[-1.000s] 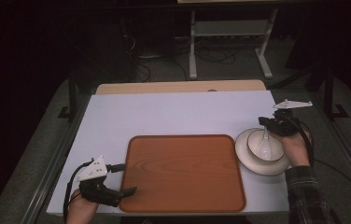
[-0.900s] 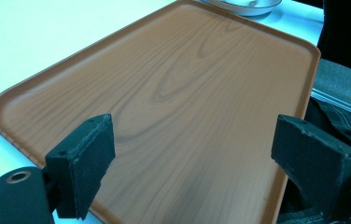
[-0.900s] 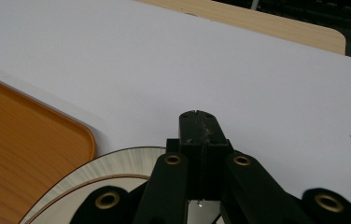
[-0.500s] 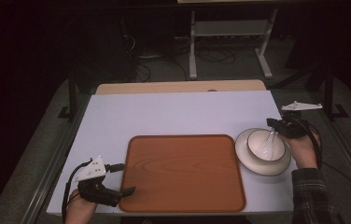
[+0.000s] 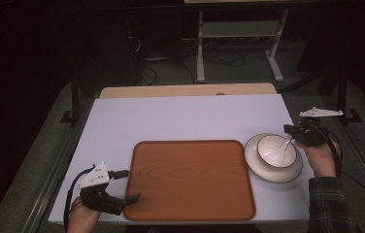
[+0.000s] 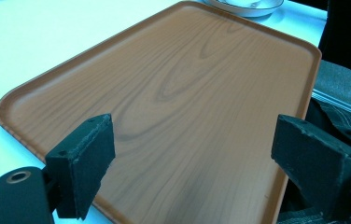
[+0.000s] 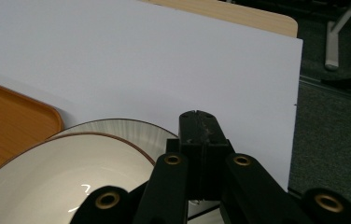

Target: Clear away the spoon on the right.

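White glazed ceramic makes up the bowl (image 5: 276, 150), round, with a thin brown line along its rim and a bright glint on its inner wall. It sits in a wider white plate (image 5: 273, 175) with a faintly streaked surface, both right in front of and below the right gripper (image 5: 292, 135). In the high view a white spoon (image 5: 284, 146) leans from the bowl's hollow up to this gripper's tips; its handle end appears pinched there, though the contact itself is too small to make out. In the right gripper view the jaws stand pressed together, pad against pad, just over the bowl's rim (image 7: 94, 136). The left gripper (image 5: 131, 198) rests at the near left corner of the brown wood-grain tray (image 5: 190, 179), well apart from the bowl. Its jaws stand wide apart with nothing between them, the tray's surface (image 6: 201, 93) spreading out ahead of them and the plate's edge (image 6: 243, 8) beyond the tray's far side. Everything lies on the pale worktop (image 5: 180, 119).
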### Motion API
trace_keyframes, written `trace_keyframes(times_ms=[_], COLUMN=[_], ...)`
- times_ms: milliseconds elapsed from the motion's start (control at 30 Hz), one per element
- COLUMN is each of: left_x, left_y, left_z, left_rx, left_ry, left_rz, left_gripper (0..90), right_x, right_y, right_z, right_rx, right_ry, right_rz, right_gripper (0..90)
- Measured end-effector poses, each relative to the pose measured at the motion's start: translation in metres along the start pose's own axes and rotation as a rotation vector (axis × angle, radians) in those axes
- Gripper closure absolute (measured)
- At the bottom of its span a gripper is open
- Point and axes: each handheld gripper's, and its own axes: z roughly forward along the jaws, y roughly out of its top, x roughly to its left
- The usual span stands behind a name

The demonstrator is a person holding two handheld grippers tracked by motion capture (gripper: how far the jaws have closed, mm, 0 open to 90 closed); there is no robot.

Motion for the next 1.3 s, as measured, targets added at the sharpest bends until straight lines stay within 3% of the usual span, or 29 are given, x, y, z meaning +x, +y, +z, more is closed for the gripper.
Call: trace_keyframes(times_ms=[400,933,1000,1100,1133,1300], left_x=[0.000,0.000,0.000,0.000,0.000,0.000], left_y=[0.000,0.000,0.000,0.000,0.000,0.000], left_z=[0.000,-0.001,-0.001,-0.001,-0.001,-0.001], left_rx=[-0.001,-0.002,-0.002,-0.002,-0.002,0.000], left_ry=[0.000,0.000,-0.001,-0.001,-0.001,0.000], left_rz=[-0.002,-0.001,0.000,-0.001,-0.002,-0.001], left_gripper=[13.1,13.1,13.1,13.0,13.1,13.0], right_x=[-0.005,-0.002,-0.003,-0.002,0.001,0.002], right_y=[-0.009,-0.025,-0.025,-0.023,-0.022,-0.025], right_z=[-0.012,-0.036,-0.038,-0.041,-0.044,-0.048], right_rx=[0.007,0.011,-0.006,-0.043,-0.078,-0.093], right_ry=[-0.034,-0.059,-0.052,-0.026,-0.045,-0.044], right_rz=[0.014,0.036,0.044,0.053,0.049,0.067], right_gripper=[89.4,89.4,86.5,71.2,55.7,48.3])
